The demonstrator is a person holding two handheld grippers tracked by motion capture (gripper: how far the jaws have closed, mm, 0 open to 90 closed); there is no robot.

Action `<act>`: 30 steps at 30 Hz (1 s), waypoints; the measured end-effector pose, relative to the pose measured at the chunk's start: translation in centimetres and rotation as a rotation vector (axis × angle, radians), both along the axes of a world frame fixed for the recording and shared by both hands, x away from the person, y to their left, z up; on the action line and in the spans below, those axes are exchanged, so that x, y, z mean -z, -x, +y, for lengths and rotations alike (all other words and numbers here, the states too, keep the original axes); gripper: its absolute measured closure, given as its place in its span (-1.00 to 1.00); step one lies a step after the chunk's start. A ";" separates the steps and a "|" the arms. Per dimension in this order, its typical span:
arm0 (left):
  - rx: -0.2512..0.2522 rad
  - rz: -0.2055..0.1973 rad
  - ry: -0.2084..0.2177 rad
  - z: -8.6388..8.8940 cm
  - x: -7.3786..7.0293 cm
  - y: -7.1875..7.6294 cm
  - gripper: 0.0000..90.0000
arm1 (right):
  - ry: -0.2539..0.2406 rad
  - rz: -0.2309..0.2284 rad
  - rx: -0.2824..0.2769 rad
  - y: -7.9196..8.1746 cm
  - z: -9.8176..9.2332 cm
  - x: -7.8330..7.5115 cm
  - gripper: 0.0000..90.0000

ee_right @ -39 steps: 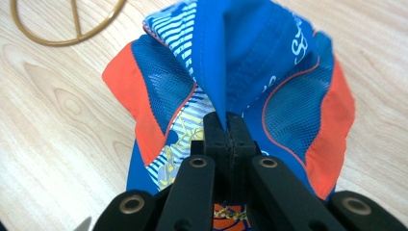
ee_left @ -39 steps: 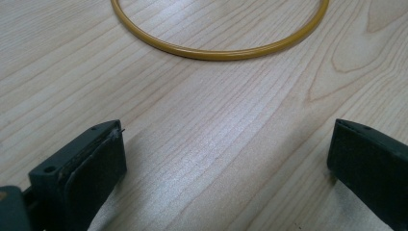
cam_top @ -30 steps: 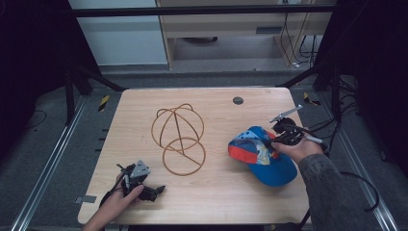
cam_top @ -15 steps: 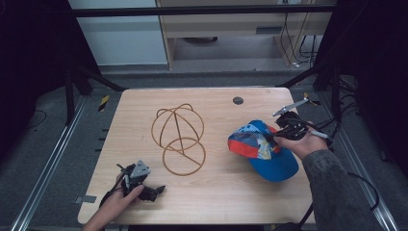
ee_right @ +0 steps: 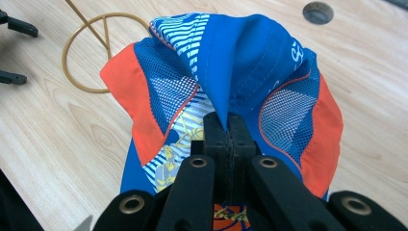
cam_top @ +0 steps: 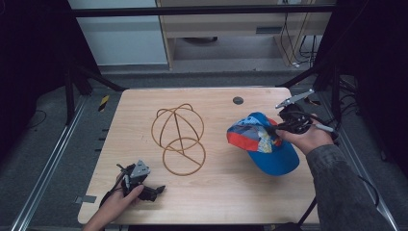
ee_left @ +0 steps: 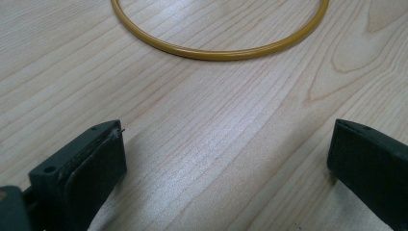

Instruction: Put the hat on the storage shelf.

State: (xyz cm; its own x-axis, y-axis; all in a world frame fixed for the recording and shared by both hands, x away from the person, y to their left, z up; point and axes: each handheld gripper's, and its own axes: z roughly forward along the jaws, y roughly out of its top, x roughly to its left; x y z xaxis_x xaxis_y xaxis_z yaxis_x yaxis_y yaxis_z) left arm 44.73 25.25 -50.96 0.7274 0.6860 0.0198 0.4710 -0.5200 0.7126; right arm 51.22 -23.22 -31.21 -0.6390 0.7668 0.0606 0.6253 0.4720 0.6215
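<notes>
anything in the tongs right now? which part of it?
The right tongs are shut on the blue cap, pinching a fold of the crown fabric. The left tongs stand open over the table, holding nothing.

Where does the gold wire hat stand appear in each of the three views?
High view: wire hat stand at table centre, left of the blue cap.
Left gripper view: its base ring arcs along the top edge.
Right gripper view: base ring upper left, behind the cap.
Shared landmark: the base ring.
</notes>
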 end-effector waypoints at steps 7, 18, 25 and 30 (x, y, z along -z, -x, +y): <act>0.001 0.003 0.000 0.0 0.0 0.0 -1.00 | -0.008 -0.041 -0.010 0.3 -0.2 -1.9 1.00; 0.001 0.003 -0.001 0.0 0.0 0.0 -1.00 | -0.024 -0.091 -0.012 0.2 0.1 -4.7 1.00; 0.001 0.003 -0.001 0.0 0.0 0.0 -1.00 | -0.053 -0.132 -0.027 0.7 0.6 -5.8 1.00; 0.002 0.003 -0.001 0.0 0.0 0.0 -1.00 | -0.073 -0.166 -0.042 1.3 0.9 -6.9 1.00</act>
State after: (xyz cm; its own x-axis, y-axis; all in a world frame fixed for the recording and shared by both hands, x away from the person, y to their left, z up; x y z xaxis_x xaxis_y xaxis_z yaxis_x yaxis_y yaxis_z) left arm 44.75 25.24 -50.94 0.7285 0.6848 0.0185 0.4722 -0.5216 0.7106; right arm 49.94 -22.30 -24.29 -0.6760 0.7368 0.0064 0.4920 0.4448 0.7484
